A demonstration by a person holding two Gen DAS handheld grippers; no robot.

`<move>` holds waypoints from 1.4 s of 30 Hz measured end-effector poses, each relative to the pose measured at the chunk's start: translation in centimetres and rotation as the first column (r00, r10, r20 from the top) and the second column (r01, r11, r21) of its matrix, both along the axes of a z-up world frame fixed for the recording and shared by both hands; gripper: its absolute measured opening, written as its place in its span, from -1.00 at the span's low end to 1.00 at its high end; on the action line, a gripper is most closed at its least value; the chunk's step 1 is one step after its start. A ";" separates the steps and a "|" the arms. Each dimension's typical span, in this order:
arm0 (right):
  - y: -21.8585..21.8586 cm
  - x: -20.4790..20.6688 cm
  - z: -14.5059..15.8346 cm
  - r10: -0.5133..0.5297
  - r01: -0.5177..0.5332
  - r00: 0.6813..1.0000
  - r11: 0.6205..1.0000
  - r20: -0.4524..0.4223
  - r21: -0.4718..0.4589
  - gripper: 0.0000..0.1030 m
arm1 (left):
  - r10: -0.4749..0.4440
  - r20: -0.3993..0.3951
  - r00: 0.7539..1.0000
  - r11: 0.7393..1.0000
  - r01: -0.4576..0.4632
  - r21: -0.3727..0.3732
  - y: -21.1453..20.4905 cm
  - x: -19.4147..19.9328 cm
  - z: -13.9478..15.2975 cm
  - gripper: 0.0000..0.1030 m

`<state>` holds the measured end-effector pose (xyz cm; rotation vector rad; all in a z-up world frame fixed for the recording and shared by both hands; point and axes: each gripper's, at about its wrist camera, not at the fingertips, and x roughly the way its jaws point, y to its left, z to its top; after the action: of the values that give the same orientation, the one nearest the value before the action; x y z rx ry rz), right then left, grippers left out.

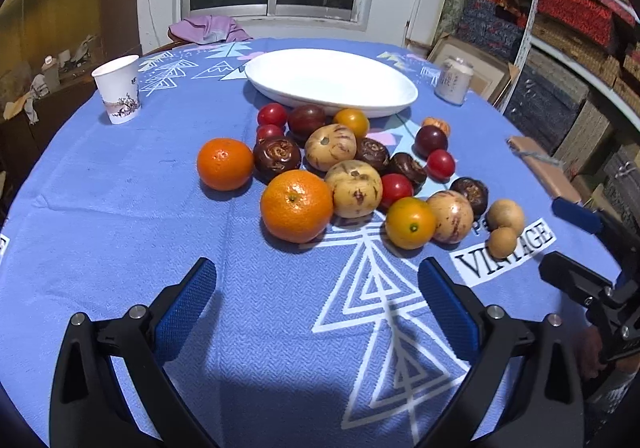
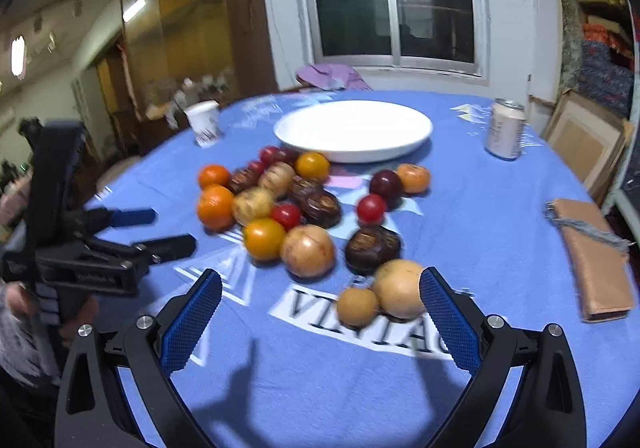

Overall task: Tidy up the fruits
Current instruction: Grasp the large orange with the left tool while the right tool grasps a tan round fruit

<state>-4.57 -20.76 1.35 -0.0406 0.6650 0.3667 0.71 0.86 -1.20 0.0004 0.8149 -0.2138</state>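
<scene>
A pile of fruits lies on the blue tablecloth in front of an empty white plate (image 1: 332, 82) (image 2: 354, 128). It holds oranges (image 1: 296, 206) (image 2: 215, 206), red tomatoes (image 1: 396, 190), dark purple fruits (image 1: 277, 157), beige fruits (image 1: 354, 188) and two small tan round fruits (image 1: 505, 214) (image 2: 398, 288). My left gripper (image 1: 316, 280) is open and empty, just short of the nearest orange. My right gripper (image 2: 320, 288) is open and empty, its right finger beside the tan fruits. Each gripper also shows in the other's view: the right gripper (image 1: 576, 244), the left gripper (image 2: 160, 230).
A paper cup (image 1: 118, 88) (image 2: 205, 122) stands at the far left. A drink can (image 1: 454, 80) (image 2: 505, 128) stands at the far right. A tan pouch (image 2: 592, 260) (image 1: 540, 164) lies at the right table edge. Stacked boxes fill shelves to the right.
</scene>
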 end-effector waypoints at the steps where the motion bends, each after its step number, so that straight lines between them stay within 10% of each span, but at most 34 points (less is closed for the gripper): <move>1: 0.0 0.0 0.1 -0.003 0.003 1.000 1.000 0.005 -0.026 0.93 | -0.002 -0.004 1.000 1.000 0.002 0.020 -0.2 0.2 0.0 0.92; 9: -3.9 2.7 -1.6 -0.039 0.046 0.981 0.998 -0.188 0.032 0.93 | -0.046 -0.022 0.999 0.995 0.048 0.083 -0.4 1.6 0.2 0.92; 19: -4.9 3.6 -2.0 -0.042 0.044 0.986 0.999 -0.158 0.005 0.93 | -0.097 -0.016 0.995 0.995 0.097 0.005 0.0 2.5 -0.3 0.92; 22: -4.4 4.7 -2.1 -0.046 0.040 0.981 0.999 -0.187 -0.036 0.41 | -0.076 -0.025 0.997 0.995 0.077 0.066 -0.2 3.2 -0.3 0.92; 33: -5.5 6.6 -3.1 -0.061 0.060 0.968 0.998 -0.242 -0.011 0.38 | -0.103 -0.051 0.993 0.992 0.106 0.063 0.0 6.2 -0.7 0.92; 37: -5.3 6.9 -3.1 -0.053 0.050 0.969 0.999 -0.243 -0.016 0.38 | -0.141 -0.082 0.987 0.987 0.147 0.071 -0.7 6.9 -1.6 0.38; 42: -5.6 7.5 -3.2 -0.039 0.048 0.964 0.998 -0.263 0.028 0.36 | -0.164 -0.108 0.980 0.985 0.170 0.044 -0.7 7.8 -2.3 0.33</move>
<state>2.91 -26.36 -1.90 0.0558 0.9204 0.3443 8.48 0.15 -3.51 0.1089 0.9254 -0.3529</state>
